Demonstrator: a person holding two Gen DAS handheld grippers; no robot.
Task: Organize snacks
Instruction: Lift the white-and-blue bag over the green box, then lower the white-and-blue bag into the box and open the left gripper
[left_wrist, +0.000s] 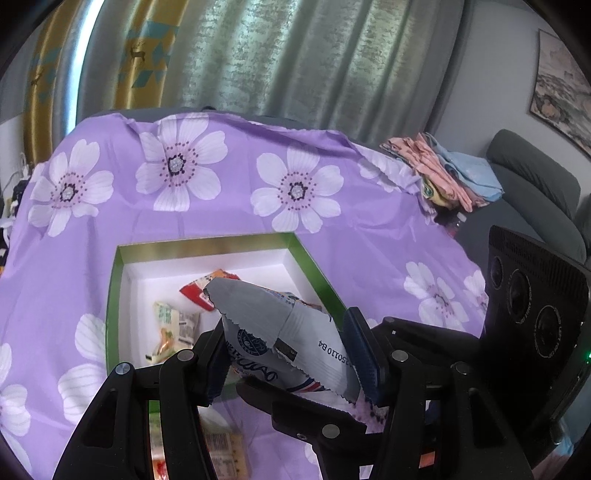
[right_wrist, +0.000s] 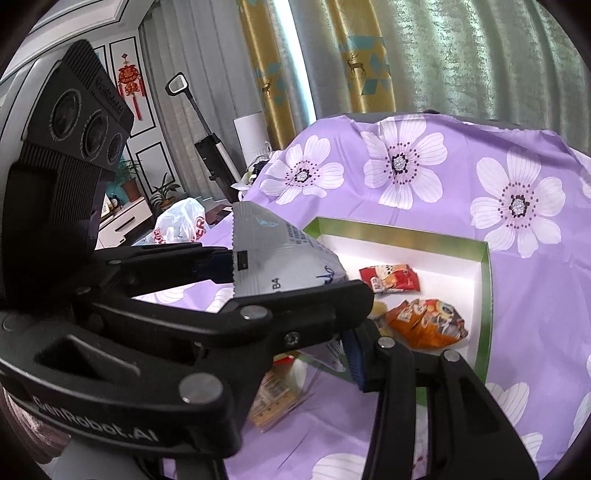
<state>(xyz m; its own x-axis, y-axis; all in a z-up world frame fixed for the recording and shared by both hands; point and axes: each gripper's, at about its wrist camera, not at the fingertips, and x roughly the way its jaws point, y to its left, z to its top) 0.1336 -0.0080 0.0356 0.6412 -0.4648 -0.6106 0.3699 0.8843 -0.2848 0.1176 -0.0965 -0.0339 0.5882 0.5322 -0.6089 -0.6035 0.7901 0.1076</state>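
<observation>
A puffed silver-and-white snack bag (left_wrist: 295, 325) hangs above the near edge of a green-rimmed white box (left_wrist: 207, 243). My left gripper (left_wrist: 286, 332) is shut on its middle, both pads against its sides. The right wrist view shows the same bag (right_wrist: 280, 258) and my right gripper (right_wrist: 295, 350) lower down. Its blue pad (right_wrist: 354, 356) touches the bag's bottom end, and its other finger is hidden behind the left gripper. Inside the box (right_wrist: 406, 230) lie a red packet (right_wrist: 391, 278), an orange bag (right_wrist: 428, 325) and a pale packet (left_wrist: 173, 325).
A purple flowered cloth (left_wrist: 332, 229) covers the table. A clear bag of packets (right_wrist: 277, 398) lies on it just in front of the box. Folded clothes (left_wrist: 450, 173) sit at the far right corner beside a grey sofa (left_wrist: 535, 177). A white shopping bag (right_wrist: 181, 221) stands beyond the left edge.
</observation>
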